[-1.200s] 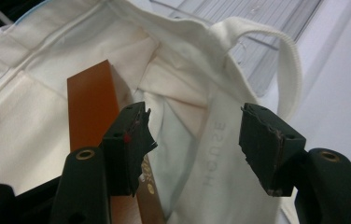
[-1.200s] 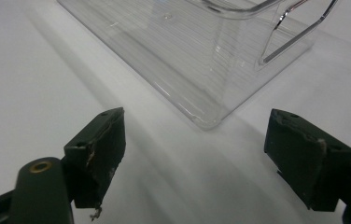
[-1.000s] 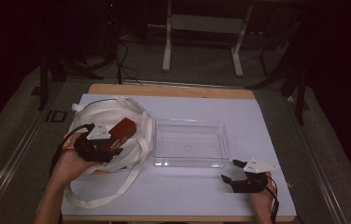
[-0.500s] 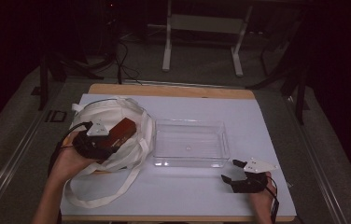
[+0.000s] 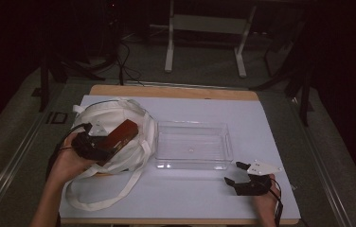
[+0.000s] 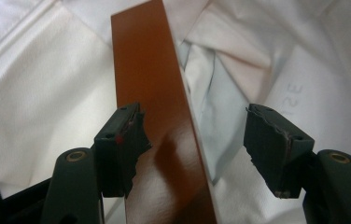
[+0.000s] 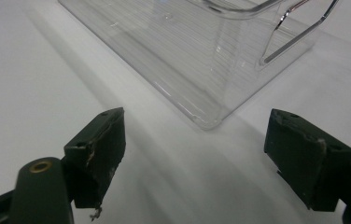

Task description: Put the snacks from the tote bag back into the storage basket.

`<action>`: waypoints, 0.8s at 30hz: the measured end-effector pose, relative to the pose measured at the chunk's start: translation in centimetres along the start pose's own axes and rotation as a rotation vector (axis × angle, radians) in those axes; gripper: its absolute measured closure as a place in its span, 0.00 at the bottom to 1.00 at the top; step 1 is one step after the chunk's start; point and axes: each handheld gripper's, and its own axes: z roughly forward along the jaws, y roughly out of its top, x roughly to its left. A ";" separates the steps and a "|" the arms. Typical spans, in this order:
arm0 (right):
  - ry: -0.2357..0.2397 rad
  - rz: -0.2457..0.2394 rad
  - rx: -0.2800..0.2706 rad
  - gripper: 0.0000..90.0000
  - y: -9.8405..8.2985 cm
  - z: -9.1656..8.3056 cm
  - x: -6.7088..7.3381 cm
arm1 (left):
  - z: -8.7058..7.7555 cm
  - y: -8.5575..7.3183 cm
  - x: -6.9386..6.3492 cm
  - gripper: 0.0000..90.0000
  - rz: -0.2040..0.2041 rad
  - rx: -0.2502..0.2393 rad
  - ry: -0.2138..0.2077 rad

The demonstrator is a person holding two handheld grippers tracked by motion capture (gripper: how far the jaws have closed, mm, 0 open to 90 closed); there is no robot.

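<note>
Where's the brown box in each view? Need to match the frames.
High view: brown box at left-centre, lying on the white bag, just ahead of the left tongs.
Left gripper view: brown box runs from top centre to the bottom edge, between the open jaws, against the left one.
Right gripper view: not in it; clear tray instead.
Shared landmark: the white bag.

Right tool (image 7: 194,163) with jaws wide apart above white table (image 7: 33,84), clear plastic tray (image 7: 201,51) just beyond.

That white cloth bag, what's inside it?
A brown box sticks out of the bag, between the left gripper's open jaws, which have just been opening. The cloth hides anything deeper.
</note>
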 end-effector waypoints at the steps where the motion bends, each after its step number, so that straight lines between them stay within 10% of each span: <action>1: 0.000 -0.001 0.000 0.23 0.0 0.0 0.0 | 0.1 0.0 0.0 0.42 -0.006 0.014 0.007; 24: 0.002 -0.003 0.001 0.23 0.0 0.0 0.0 | 1.2 -1.0 1.4 0.41 -0.064 0.125 0.012</action>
